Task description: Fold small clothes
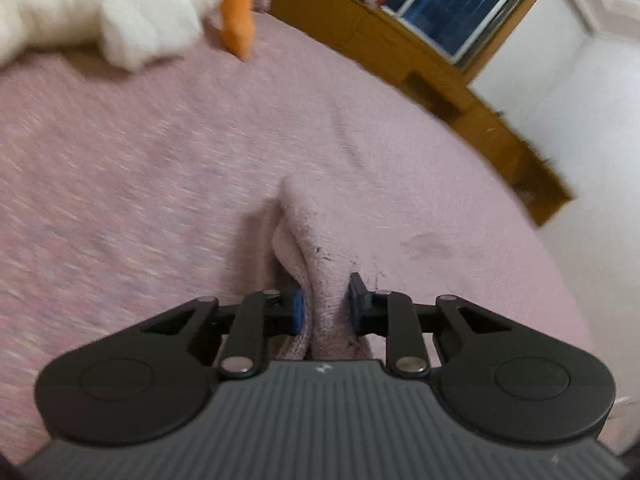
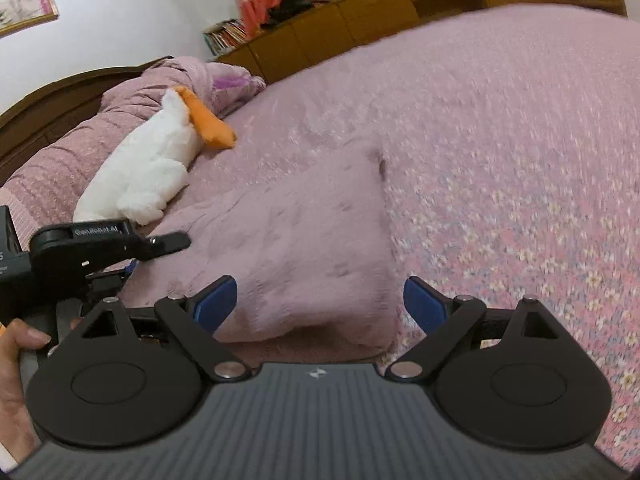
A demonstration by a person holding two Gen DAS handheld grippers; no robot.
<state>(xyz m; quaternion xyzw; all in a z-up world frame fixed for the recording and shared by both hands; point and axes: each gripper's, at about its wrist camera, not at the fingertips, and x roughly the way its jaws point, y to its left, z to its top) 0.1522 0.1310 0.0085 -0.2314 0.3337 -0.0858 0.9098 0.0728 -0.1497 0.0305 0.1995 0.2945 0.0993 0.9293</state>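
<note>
Pink bedspread carries our pink garment.
We clamp left gripper on its soft fold; right gripper spread wide; grasp the near hem.

My right gripper has its blue pads spread wide over the near edge of a fuzzy pink garment on the flowery pink bedspread. My left gripper sits at the garment's left edge, and a white plush duck lies further back by the pillows.
</note>
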